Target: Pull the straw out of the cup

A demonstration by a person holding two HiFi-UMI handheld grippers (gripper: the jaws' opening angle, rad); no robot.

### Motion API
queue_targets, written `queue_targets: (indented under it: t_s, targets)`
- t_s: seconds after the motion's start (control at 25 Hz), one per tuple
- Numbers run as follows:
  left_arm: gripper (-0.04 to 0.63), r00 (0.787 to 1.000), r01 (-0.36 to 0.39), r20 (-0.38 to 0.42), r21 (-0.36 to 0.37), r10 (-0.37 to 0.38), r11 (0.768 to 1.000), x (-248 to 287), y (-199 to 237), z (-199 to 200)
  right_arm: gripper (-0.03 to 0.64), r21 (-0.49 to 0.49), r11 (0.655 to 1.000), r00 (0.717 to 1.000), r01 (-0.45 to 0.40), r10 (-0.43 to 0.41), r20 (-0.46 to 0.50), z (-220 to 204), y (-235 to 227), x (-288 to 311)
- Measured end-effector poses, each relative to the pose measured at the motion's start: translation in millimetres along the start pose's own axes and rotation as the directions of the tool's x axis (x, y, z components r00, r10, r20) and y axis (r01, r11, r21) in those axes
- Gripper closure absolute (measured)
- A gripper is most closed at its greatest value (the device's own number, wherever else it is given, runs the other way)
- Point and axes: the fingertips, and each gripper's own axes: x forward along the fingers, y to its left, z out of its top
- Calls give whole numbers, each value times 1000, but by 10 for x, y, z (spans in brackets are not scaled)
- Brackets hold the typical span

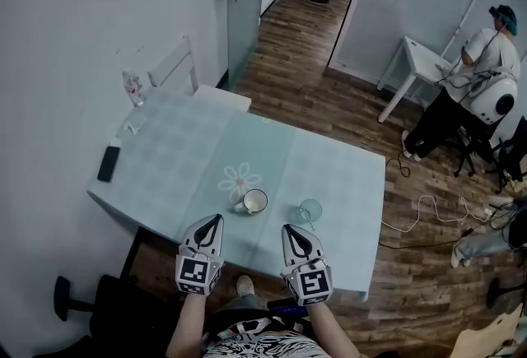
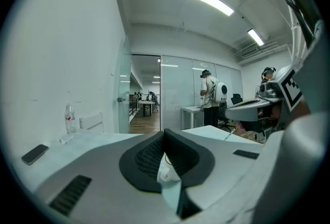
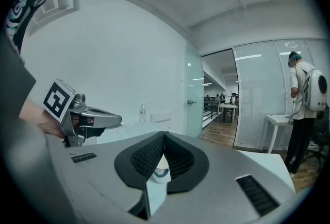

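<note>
Glass, by the look of it, makes up the cup (image 1: 310,210) in the head view. It stands on the pale table (image 1: 346,175) toward the near edge, right of a white mug (image 1: 254,201). The straw (image 1: 311,222) is a thin line leaning out of it toward the near side, barely legible. The left gripper (image 1: 216,219) and right gripper (image 1: 289,228) hover side by side over the near edge. The right one is just short of the cup, and neither touches anything. I judge this to be the approach, with nothing gripped yet. The next move calls for the right jaws to open and line up on the straw, perhaps with the left steadying the cup.

From the left gripper view, the left gripper (image 2: 164,132) has its jaws pressed together with nothing between them. Its own body blocks most of the tabletop, and the cup cannot be picked out.

From the right gripper view, the right gripper (image 3: 164,134) is likewise closed and empty. A small pale round thing shows below the tips, too small to name.
</note>
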Motion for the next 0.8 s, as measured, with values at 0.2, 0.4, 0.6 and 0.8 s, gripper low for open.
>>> queue_targets:
  t_s: [0.2, 0.4, 0.6, 0.8]
  targets:
    - [588, 999, 31, -15, -5, -31, 1000, 142, 69, -79, 604, 0, 1000, 1000, 8, -8, -10, -10, -24, 162]
    - [588, 999, 38, -22, -7, -38, 999, 139, 93, -95, 604, 4, 1000, 1000, 11, -11, -18, -48, 5, 179]
    - [588, 999, 26, -23, -1, -26, 1000, 95, 176, -111, 604, 2, 1000, 1000, -10, 10, -11, -21, 112, 226]
    - [588, 999, 25, -20, 4, -25, 1000, 129, 170, -127, 604, -27, 999, 1000, -29, 29, -13, -19, 153, 227]
